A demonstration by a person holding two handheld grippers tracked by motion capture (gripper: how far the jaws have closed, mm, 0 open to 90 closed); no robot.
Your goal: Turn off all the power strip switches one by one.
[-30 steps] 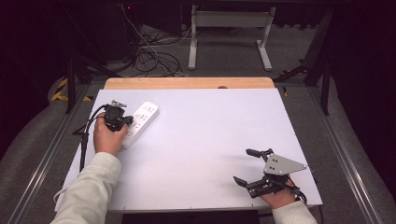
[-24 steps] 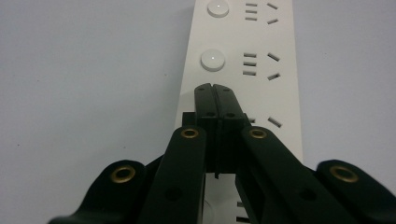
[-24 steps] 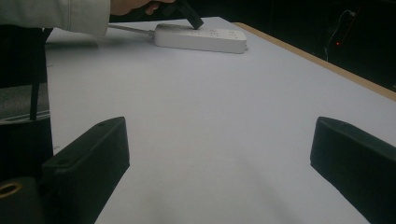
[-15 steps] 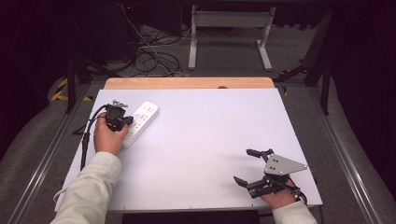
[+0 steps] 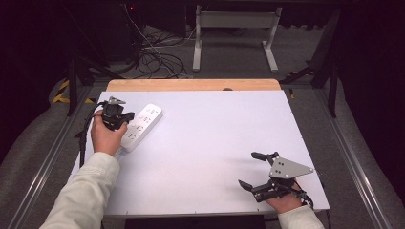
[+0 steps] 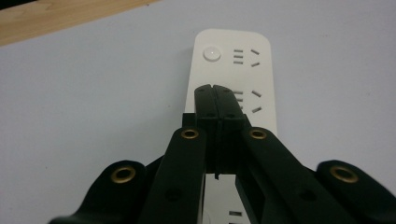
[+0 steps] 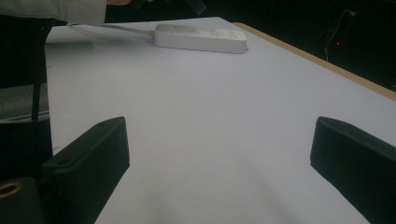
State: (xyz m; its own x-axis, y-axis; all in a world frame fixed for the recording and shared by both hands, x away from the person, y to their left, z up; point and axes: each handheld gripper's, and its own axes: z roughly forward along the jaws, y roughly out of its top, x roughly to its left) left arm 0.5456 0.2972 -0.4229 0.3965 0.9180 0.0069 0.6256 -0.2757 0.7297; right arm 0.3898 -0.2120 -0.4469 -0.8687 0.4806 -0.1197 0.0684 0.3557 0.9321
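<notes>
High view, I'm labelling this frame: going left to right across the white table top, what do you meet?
Left tool, jaws shut → white power strip → bare stretch of the white table top → right tool, jaws open.

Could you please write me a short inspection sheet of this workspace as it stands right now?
Surface: white tabletop with a wooden strip along its far edge.
Job's things: white power strip lying flat near the left edge, round button at its far end.
Clutter: nothing seen.
Grippers: left claw shut, above the power strip's sockets; right claw open, holding nothing, near the front right corner.
Cables: power strip's white cord; a tangle on the floor beyond the table.
Surroundings: dark room, white metal stand behind the table.
</notes>
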